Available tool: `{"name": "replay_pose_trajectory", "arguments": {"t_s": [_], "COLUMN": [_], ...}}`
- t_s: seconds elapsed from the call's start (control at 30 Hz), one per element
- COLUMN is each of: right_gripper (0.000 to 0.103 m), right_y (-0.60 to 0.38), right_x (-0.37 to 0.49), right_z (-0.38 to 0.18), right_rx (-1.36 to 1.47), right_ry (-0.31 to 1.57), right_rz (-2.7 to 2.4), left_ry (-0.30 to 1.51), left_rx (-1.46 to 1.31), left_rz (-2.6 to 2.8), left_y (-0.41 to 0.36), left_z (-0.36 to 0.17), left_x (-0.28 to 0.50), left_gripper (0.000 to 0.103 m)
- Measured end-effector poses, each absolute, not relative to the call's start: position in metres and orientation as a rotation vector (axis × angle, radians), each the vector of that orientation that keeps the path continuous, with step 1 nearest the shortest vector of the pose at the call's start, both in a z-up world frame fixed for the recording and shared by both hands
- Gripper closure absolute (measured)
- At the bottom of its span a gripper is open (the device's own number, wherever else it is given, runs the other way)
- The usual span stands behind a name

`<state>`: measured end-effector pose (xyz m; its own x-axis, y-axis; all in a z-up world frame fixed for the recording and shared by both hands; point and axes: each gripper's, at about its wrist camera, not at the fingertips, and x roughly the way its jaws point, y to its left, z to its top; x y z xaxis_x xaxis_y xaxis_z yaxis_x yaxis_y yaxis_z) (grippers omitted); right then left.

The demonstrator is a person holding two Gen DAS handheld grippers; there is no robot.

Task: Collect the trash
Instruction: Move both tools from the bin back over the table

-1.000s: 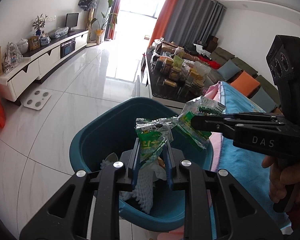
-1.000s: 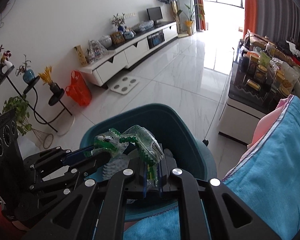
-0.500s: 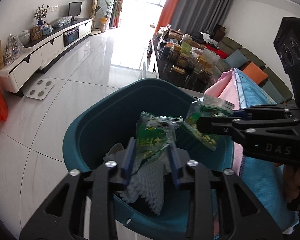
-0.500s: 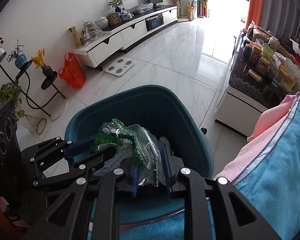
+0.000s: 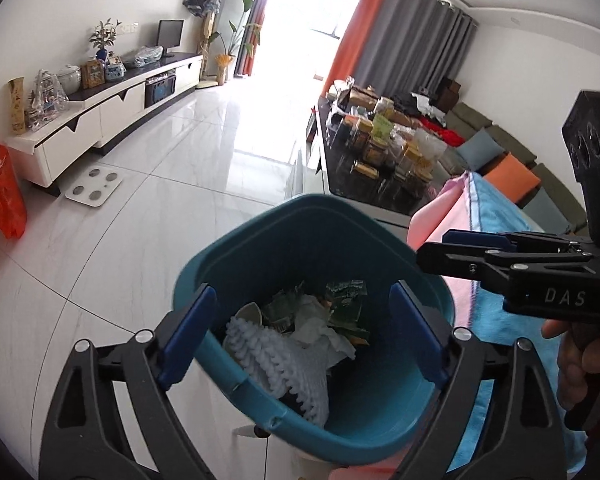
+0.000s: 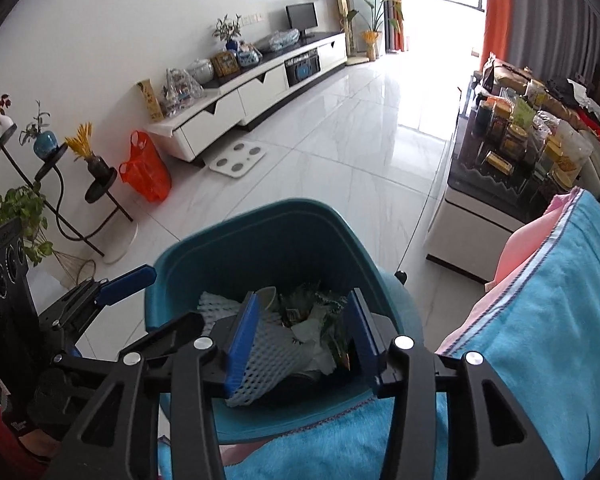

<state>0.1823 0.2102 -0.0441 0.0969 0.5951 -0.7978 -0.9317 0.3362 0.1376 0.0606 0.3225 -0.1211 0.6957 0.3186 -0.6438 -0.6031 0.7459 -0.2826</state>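
A teal trash bin stands on the white floor below both grippers. Inside lie green snack wrappers, white foam netting and crumpled white paper. My left gripper hangs over the bin, its jaws opening wide with nothing between them. My right gripper is also above the bin, jaws opening and empty; in the left wrist view it reaches in from the right, held by a hand.
A blue and pink cloth lies right beside the bin. A dark low table crowded with jars stands behind it. An orange bag, plant stands, a bathroom scale and a long TV cabinet line the left wall.
Both grippers were shut on green wrappers; both have opened, and the wrappers have dropped into the bin. The left gripper moved a little closer over the bin.
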Motion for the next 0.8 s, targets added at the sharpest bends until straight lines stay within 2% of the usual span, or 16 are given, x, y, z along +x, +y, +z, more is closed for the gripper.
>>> {"name": "replay_pose_trajectory", "arguments": {"t_s": [0.13,0.23,0.33,0.4,0.57,0.67,0.8], "right_gripper": [0.051,0.043,0.034,0.025,0.024,0.016,0.015], "right_y": [0.195,0.178,0.159,0.142,0.106,0.081,0.049], "right_x": [0.177,0.173,0.171,0.172,0.176,0.177,0.175], "right_z": [-0.029,-0.017,-0.007,0.000,0.011,0.014,0.019], "right_rx": [-0.438,-0.420,-0.409,-0.397,-0.355,-0.326,-0.285], "right_ry": [0.843,0.786,0.724,0.680,0.635,0.610,0.582], "right_rz": [1.193,1.181,1.164,1.139,1.096,1.066,1.021], "left_ry": [0.560,0.529,0.486,0.458,0.406,0.381,0.354], "left_rx": [-0.485,-0.466,-0.441,-0.421,-0.376,-0.345,-0.300], "left_rz": [0.565,0.584,0.593,0.590,0.547,0.517,0.466], "left_y": [0.317,0.311,0.300,0.290,0.262,0.240,0.207], "left_z": [-0.105,-0.089,-0.070,-0.056,-0.023,-0.005,0.014], "left_x": [0.040,0.025,0.013,0.008,0.002,0.005,0.011], "left_gripper": [0.007,0.006,0.006,0.006,0.006,0.006,0.006]}}
